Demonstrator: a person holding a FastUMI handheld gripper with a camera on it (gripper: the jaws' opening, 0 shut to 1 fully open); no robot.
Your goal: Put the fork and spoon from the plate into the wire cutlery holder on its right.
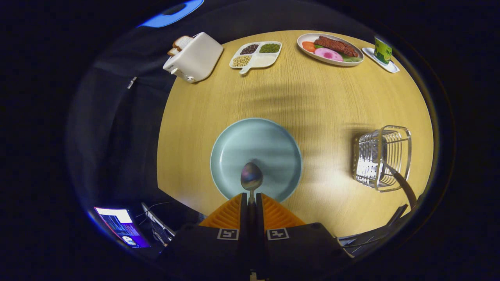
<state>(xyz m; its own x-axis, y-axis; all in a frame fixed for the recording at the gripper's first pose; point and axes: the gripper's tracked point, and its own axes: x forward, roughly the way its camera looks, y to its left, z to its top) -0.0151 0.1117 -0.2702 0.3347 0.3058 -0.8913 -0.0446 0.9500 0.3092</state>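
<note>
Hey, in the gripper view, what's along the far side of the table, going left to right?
Toaster → divided tray of beans → oval plate of food → green can on its small dish. Nearer, the gripper is shut on the spoon.

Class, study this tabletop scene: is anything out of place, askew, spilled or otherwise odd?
Nothing is spilled or broken. The tongs are shut on the spoon, its bowl over the blue plate. The one thing askew: a dark handle leans out of the wire cutlery holder at a slant. The toaster and food dishes look orderly.
</note>
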